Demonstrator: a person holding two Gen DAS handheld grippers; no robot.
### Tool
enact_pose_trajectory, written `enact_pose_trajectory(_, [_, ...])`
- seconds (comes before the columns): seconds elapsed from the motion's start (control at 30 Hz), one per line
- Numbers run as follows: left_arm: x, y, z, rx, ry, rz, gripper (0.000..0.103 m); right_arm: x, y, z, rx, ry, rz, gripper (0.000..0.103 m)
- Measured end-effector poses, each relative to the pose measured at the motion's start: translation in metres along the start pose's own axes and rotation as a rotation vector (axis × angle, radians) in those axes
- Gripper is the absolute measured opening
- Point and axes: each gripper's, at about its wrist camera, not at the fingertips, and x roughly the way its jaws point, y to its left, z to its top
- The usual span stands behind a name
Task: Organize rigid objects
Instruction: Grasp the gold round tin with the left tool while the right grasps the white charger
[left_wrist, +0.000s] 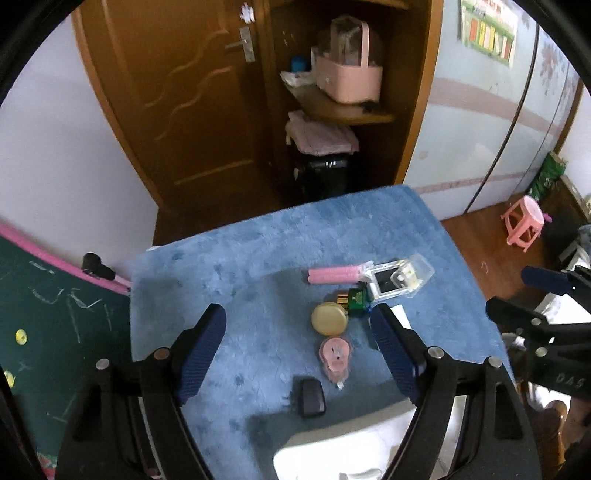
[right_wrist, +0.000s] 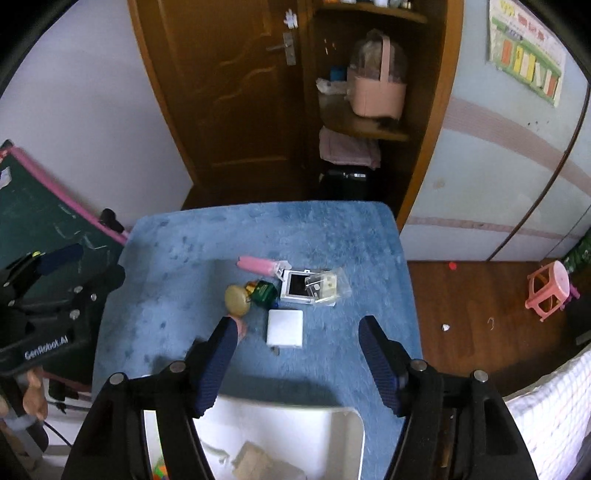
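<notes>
Small rigid objects lie on a blue-covered table (left_wrist: 229, 266): a pink roller (left_wrist: 332, 276), a clear plastic case (left_wrist: 400, 278), a green box (left_wrist: 357, 301), a round gold tin (left_wrist: 329, 318), a pink correction-tape dispenser (left_wrist: 335, 356) and a black charger (left_wrist: 312, 398). In the right wrist view a white square adapter (right_wrist: 285, 328) lies beside the gold tin (right_wrist: 236, 300), green box (right_wrist: 263, 292) and clear case (right_wrist: 314, 286). My left gripper (left_wrist: 299, 347) is open above the tin and dispenser. My right gripper (right_wrist: 297, 350) is open above the white adapter. Both are empty.
A white bin (right_wrist: 347, 435) with items inside sits at the table's near edge. A green chalkboard (left_wrist: 48, 325) leans at the left. A wooden door (left_wrist: 177, 96), shelves with a pink basket (left_wrist: 349, 79) stand behind. A pink stool (right_wrist: 548, 291) is on the floor at right.
</notes>
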Motion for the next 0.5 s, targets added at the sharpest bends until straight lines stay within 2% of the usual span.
enact_pose_trajectory(0.13, [0.045,0.0,0.004,0.019,0.066,-0.024,0.083,0.055,0.0,0.005,0.017,0.091,-0.014,0.069])
enact_pose_trajectory(0.37, [0.115,-0.007,-0.007,0.044,0.189,-0.088,0.083,0.144,0.002,-0.012,0.022,0.27,-0.027,0.069])
enact_pose_trajectory(0.5, [0.148,-0.008,-0.016,0.041,0.266,-0.119,0.083,0.178,0.003,-0.02,0.025,0.342,-0.033,0.069])
